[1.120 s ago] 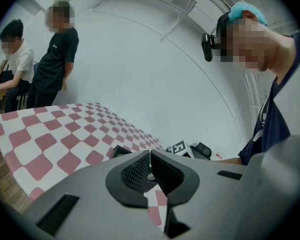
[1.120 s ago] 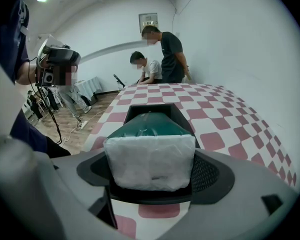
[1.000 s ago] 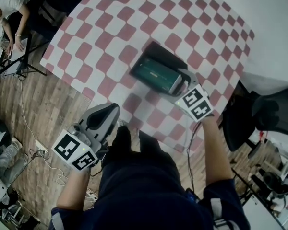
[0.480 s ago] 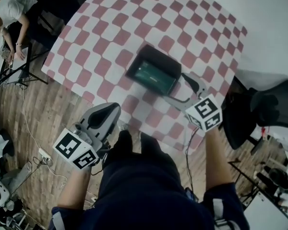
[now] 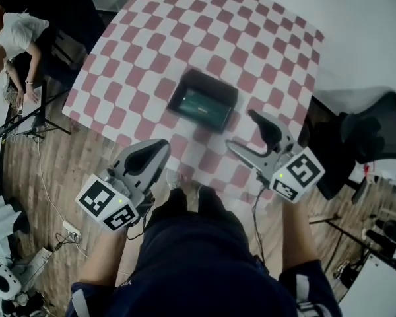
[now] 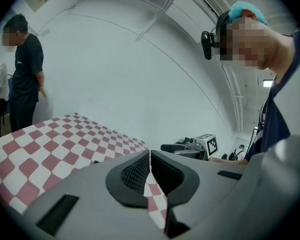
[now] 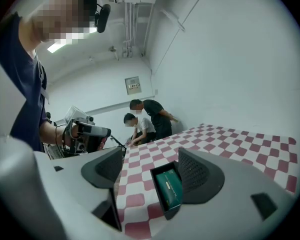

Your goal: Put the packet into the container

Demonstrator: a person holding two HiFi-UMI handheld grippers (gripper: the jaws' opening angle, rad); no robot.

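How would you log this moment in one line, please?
packet: in container | left gripper: shut, empty | right gripper: open, empty, jaws just been closing

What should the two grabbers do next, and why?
Probably just rest, away from the table: the job looks done. The green packet lies inside the black container. The right gripper has its jaws apart with nothing between them, and they have just been closing a little; the left gripper has its jaws together, empty.

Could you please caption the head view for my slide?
Green packet lying inside the black container on a red-and-white checked table.
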